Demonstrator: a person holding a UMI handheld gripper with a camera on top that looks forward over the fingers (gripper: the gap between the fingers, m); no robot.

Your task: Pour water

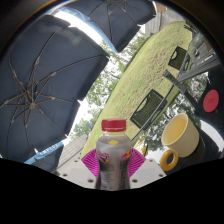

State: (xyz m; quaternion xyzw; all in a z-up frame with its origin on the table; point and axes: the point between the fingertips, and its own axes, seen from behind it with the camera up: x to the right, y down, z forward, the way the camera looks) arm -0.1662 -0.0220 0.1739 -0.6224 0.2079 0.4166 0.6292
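A hand-held gripper [113, 168] clasps a clear plastic bottle [114, 152] with a red cap [114, 125], its two pink-padded fingers [93, 163] closed against the bottle's sides, one pad showing at each flank. The bottle stands upright between the fingers, its cap rising just above them; yellowish contents show through the clear wall, though the level cannot be read. The whole scene is tilted as the gripper view looks upward and outward. Just beside the bottle, toward the gripper's right, hangs a pale yellow cup [181, 135], its open mouth turned toward the camera, and nearer still a roll of yellow tape [170, 159] sits close to the right finger. A red round object [211, 100] shows beyond the cup. Behind the bottle a long yellow-green tabletop [150, 75] runs away from the fingers, with dark chairs [150, 108] along its edge. A large dark patio umbrella [45, 85] spreads overhead on the other side, its ribs and pole visible against trees [105, 85] and bright sky.
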